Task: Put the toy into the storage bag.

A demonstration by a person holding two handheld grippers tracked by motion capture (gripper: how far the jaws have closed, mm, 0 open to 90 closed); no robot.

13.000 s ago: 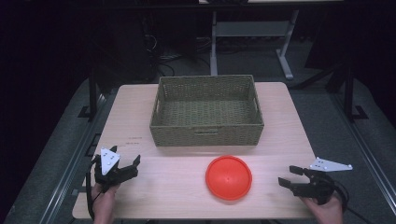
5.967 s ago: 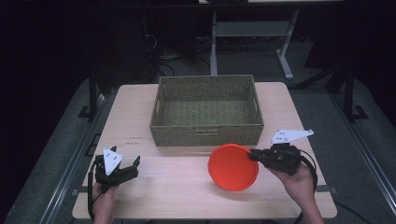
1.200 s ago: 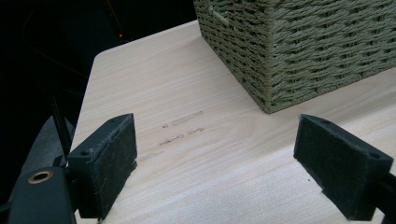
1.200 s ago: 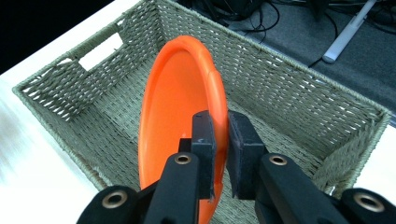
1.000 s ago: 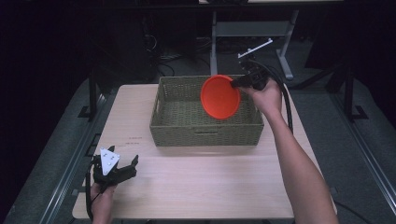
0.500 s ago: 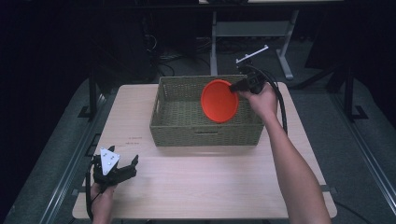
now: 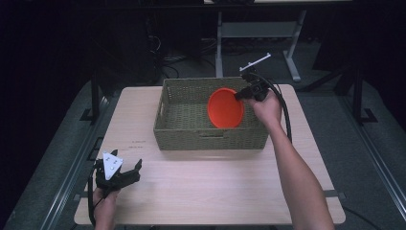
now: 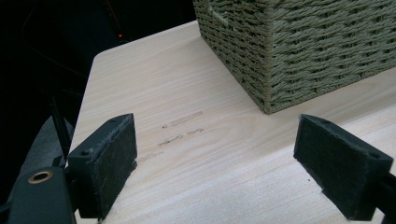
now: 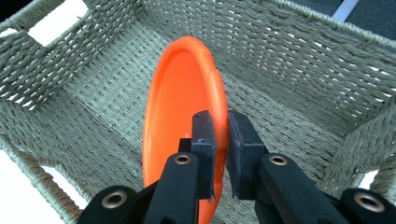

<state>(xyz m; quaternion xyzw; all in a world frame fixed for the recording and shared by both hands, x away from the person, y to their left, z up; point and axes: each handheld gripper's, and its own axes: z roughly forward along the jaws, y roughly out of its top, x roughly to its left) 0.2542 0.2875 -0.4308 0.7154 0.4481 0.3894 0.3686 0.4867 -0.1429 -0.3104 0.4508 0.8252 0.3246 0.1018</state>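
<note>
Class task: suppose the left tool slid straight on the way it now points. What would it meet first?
Probably the basket: its near corner lies ahead of the open left tool, slightly to one side, with bare table between. Depth is unclear, so it might just pass the corner.

In the right gripper view the orange plate (image 9: 180,121) runs off the bottom edge, and the two black pads (image 9: 204,140) clamped on its rim cover the part of the rim they pinch. The basket (image 9: 299,60) is cut by every edge of that view, so its outer walls are out of sight there. In the high view the plate (image 7: 225,108) hides part of the basket floor by the right wall, and whether its lower edge touches that floor cannot be told. In the left gripper view the basket (image 8: 299,46) is cropped at the top and right edges, and the faint marks (image 8: 183,122) on the table are too small to read.
</note>
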